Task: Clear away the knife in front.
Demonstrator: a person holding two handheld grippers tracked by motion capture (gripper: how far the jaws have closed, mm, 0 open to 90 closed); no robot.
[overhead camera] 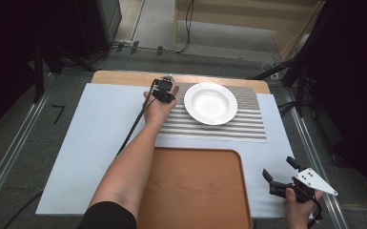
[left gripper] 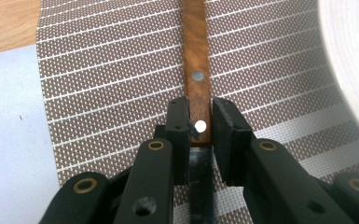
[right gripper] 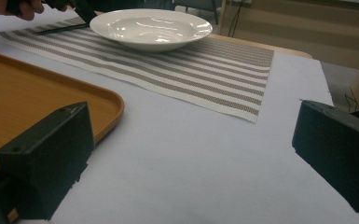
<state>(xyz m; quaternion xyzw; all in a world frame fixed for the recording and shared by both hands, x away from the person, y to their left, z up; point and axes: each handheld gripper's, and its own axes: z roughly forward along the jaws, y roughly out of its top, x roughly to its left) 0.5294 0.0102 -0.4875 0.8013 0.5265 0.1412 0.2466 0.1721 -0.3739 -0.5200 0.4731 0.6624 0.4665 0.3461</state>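
Covering pale tabletop: striped placemat, wooden tray.

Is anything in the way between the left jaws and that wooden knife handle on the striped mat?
Nothing visible. The left gripper already straddles the wooden handle, one jaw at each side, on the striped placemat. The white bowl sits off to one side, clear of the jaws.

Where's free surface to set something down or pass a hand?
Free: the orange tray, bare; the pale sheet left of the forearm; the strip between tray and striped placemat. Crowded: the placemat's left end, where the left hand-held gripper straddles a wooden knife handle beside the white plate.
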